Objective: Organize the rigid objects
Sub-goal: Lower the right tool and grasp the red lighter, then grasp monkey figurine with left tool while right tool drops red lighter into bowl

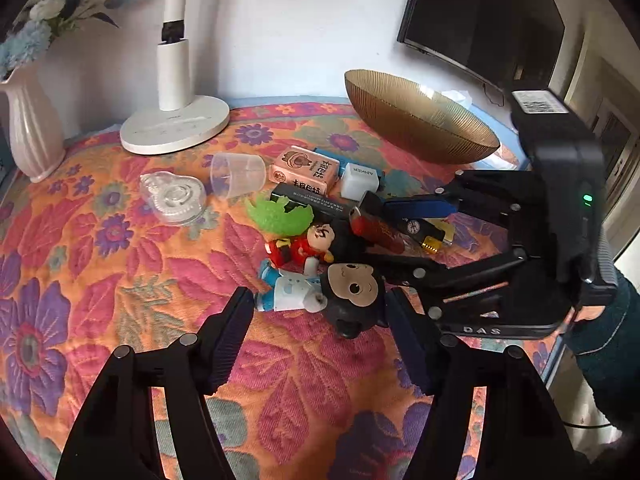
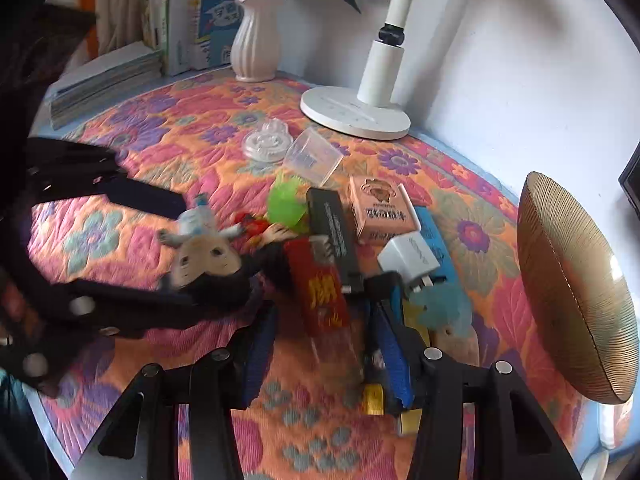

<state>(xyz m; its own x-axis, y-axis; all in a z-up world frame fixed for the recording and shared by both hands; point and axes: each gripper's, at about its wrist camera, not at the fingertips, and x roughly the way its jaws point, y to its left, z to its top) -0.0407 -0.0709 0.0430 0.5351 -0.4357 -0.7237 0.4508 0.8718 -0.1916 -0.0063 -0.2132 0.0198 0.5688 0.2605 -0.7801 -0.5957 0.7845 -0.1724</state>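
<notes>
A pile of small objects lies on a floral cloth. A black monkey figure (image 1: 352, 292) in a white and blue outfit lies between the open fingers of my left gripper (image 1: 320, 336); it shows blurred in the right wrist view (image 2: 208, 260). A red lighter (image 1: 378, 234) sits between the open fingers of my right gripper (image 2: 324, 356), also seen in its own view (image 2: 320, 292). Nearby lie a red doll (image 1: 304, 246), a green spiky piece (image 1: 280, 212), a pink box (image 1: 304, 170), a white charger (image 1: 359, 181) and a black box (image 2: 334, 232).
A gold ribbed bowl (image 1: 420, 120) stands at the back right. A white lamp base (image 1: 176, 124), a white vase (image 1: 32, 128), a clear cup (image 1: 238, 176) and a clear round lid (image 1: 174, 196) are at the back left. Books (image 2: 104, 76) lie beyond.
</notes>
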